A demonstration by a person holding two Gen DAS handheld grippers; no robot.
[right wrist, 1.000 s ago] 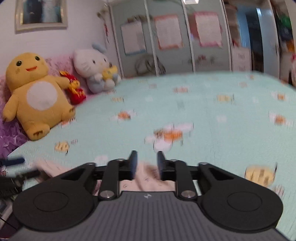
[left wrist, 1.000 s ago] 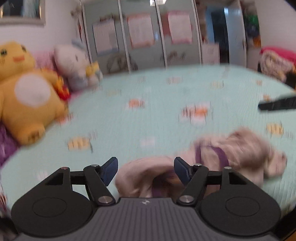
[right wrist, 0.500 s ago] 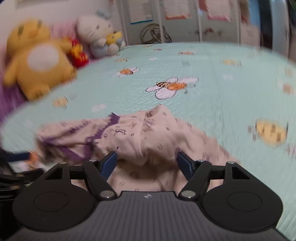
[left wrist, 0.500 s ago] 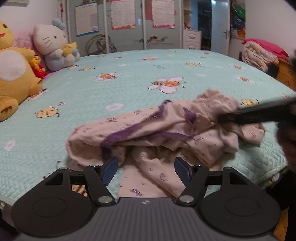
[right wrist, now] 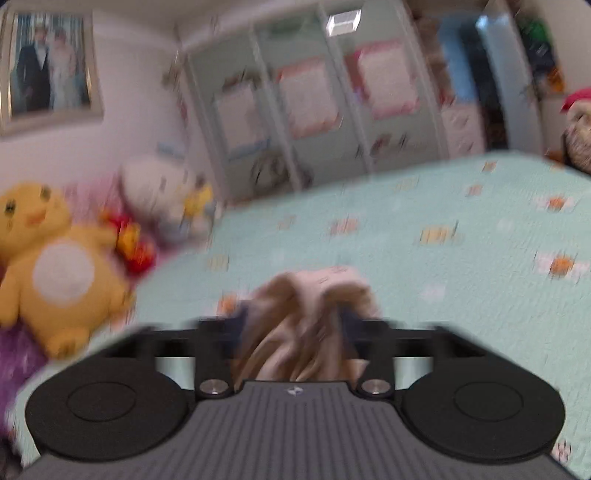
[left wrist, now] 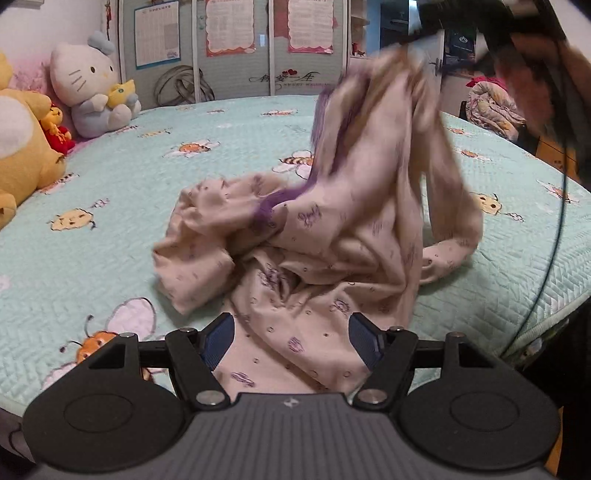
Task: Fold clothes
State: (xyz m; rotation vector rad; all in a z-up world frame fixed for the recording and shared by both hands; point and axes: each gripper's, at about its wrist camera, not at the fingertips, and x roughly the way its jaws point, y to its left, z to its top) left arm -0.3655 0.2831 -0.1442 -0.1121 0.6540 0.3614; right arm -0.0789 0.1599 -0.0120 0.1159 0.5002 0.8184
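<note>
A beige garment with purple trim [left wrist: 332, 229] lies crumpled on the mint bedspread [left wrist: 147, 166]. Its right part is pulled up toward the blurred right gripper [left wrist: 480, 22] at the top right. In the right wrist view a bunch of the garment [right wrist: 314, 288] sits between the fingers of my right gripper [right wrist: 291, 325]. Those jaws are opening, and the cloth still hangs from them. My left gripper [left wrist: 291, 339] stands open low over the garment's near edge, with cloth lying under and between its fingers but not pinched.
A yellow plush [left wrist: 18, 147] and a white cat plush [left wrist: 88, 85] sit at the bed's far left. Wardrobe doors [left wrist: 240, 48] stand behind. The bed's edge [left wrist: 535, 325] runs at the right, crossed by a black cable [left wrist: 554, 221]. Bedding is piled [left wrist: 491, 107] beyond.
The right gripper took a bunch of the garment and rose with it, so the cloth's right side now hangs up off the bed. The left gripper sank toward the near edge, then held still.
</note>
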